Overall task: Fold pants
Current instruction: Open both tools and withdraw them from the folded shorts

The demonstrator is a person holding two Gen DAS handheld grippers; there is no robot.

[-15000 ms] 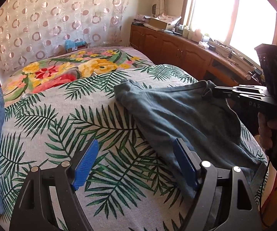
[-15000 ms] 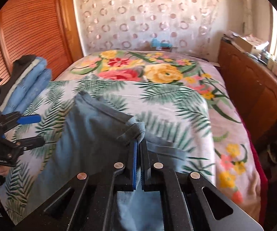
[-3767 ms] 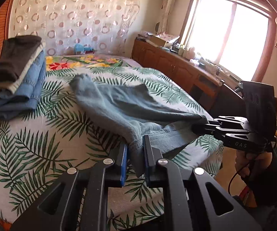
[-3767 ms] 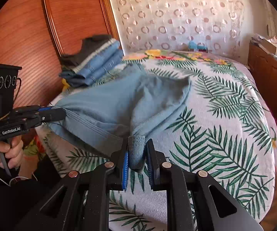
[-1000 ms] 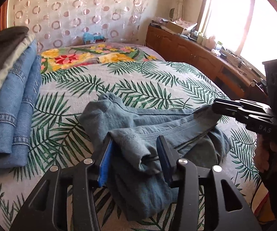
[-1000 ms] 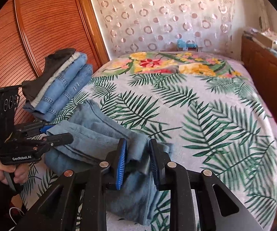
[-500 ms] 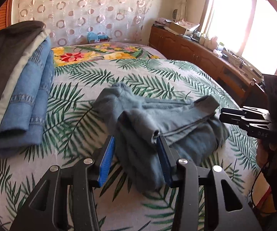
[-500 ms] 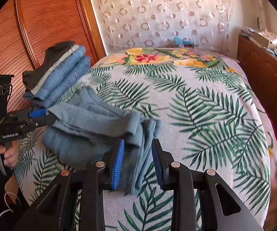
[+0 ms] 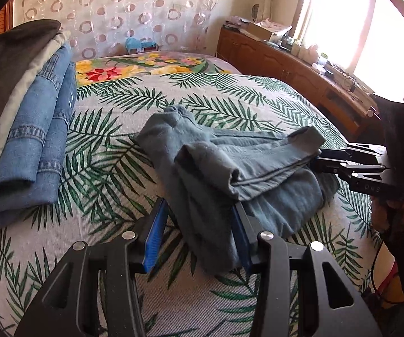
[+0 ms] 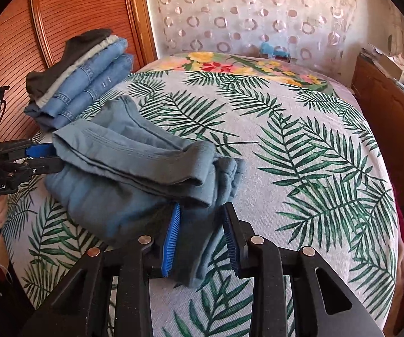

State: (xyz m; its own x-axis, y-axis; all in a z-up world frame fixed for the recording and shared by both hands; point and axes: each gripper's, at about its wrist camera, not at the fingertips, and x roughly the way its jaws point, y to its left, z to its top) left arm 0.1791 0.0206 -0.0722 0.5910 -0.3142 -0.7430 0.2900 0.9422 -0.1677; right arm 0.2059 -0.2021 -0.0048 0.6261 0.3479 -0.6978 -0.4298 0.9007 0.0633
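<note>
A bundle of soft grey-blue cotton pants lies folded over itself on a bed with a green palm-leaf cover, near a stack of folded denim jeans. The left tongs stand partly apart around the bundle's near edge, not pinching it. The right tongs straddle the other end with a clear gap. The fold seems just laid down; next, both would draw back. White lettering "GenRobot.AI" is readable on the left tool.
</note>
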